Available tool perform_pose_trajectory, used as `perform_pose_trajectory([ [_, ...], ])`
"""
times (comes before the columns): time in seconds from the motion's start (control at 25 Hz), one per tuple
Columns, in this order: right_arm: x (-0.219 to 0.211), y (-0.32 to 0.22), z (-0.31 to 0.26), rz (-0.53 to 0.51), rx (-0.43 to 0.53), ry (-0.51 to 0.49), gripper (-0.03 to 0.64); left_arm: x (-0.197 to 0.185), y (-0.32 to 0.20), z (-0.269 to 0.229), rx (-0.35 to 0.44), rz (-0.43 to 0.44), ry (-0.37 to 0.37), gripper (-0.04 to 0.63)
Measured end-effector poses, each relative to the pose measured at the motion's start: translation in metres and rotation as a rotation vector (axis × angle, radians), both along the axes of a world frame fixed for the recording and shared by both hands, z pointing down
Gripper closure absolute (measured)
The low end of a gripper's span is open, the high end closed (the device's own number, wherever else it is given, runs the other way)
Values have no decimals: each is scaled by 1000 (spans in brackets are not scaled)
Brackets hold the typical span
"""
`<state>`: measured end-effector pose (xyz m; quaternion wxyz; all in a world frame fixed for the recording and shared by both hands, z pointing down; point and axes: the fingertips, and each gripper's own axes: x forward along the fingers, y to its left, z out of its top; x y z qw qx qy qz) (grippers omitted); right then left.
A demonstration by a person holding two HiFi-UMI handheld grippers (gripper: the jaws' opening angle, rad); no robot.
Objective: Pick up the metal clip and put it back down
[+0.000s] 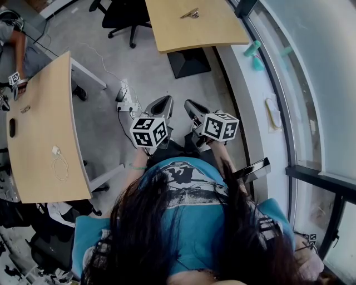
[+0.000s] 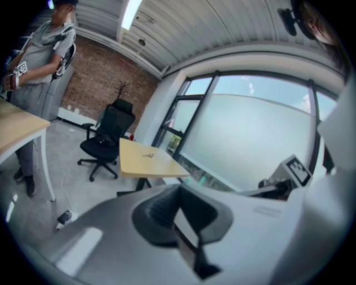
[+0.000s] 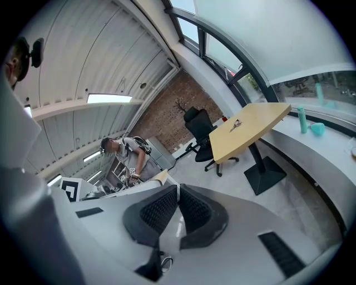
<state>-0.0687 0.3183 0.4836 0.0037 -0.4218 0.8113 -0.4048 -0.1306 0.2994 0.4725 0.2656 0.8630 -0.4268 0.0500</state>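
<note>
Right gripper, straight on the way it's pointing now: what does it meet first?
Nothing close: the shut right gripper points over open floor, probably toward the black office chair. The table with the metal clip lies right of that line; depth is unclear.

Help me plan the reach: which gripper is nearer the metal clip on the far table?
Right, slightly. The right gripper is nearly in line with the metal clip; the left gripper sits beside it, offset leftward. Both are far short of its table.
</note>
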Motion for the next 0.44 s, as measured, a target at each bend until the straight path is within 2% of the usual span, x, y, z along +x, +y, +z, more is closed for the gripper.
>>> perform_pose_trajectory([
  [0.44, 3, -8, -4, 16, -3, 27, 589, 2, -8, -4, -5, 18, 5, 592],
])
